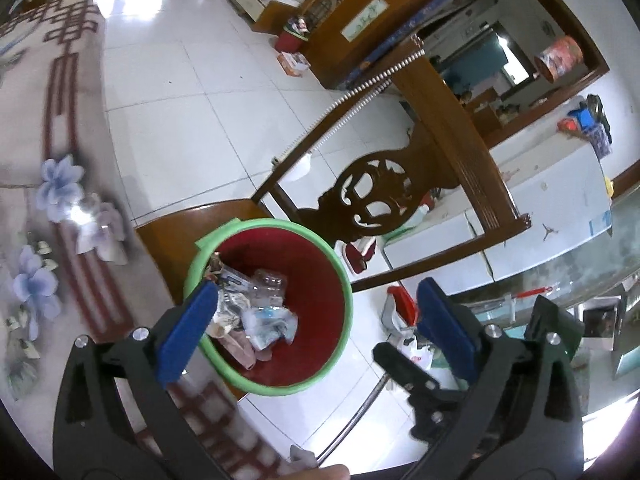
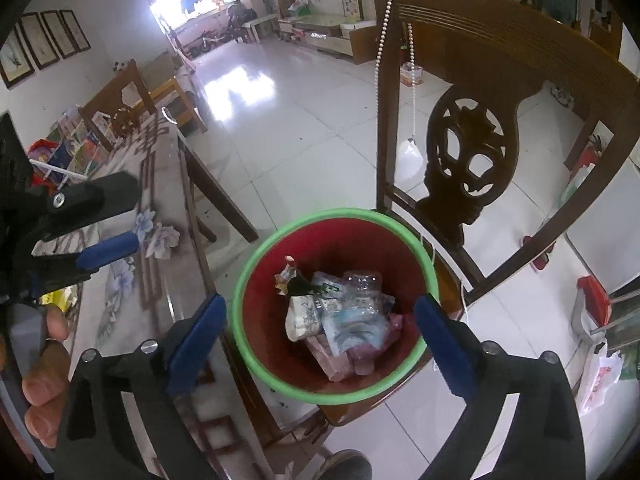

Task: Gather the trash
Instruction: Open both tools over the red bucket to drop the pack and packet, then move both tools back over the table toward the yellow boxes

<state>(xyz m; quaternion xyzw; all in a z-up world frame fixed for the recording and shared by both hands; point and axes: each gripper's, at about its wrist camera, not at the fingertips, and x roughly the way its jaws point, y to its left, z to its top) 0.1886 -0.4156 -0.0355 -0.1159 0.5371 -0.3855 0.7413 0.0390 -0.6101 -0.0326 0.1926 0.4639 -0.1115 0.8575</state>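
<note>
A red trash bin with a green rim (image 1: 343, 276) (image 2: 250, 276) stands on a wooden chair seat (image 1: 176, 236). Inside lie several pieces of trash (image 1: 260, 312) (image 2: 340, 316): crumpled wrappers, a clear plastic bottle, pink paper. My left gripper (image 1: 316, 300) is open and empty, hovering above the bin. My right gripper (image 2: 320, 312) is open and empty, also above the bin, its blue pads (image 2: 444, 344) wide apart on either side of the opening. The left gripper (image 2: 108, 252) also shows at the left of the right wrist view.
The carved wooden chair back (image 1: 384, 196) (image 2: 468, 172) rises behind the bin. A table with a floral cloth under glass (image 1: 52, 200) (image 2: 132, 272) lies to the left. White tiled floor (image 2: 304, 140) stretches beyond. A white chest freezer (image 1: 552, 208) and plastic bags (image 2: 600, 372) sit to the right.
</note>
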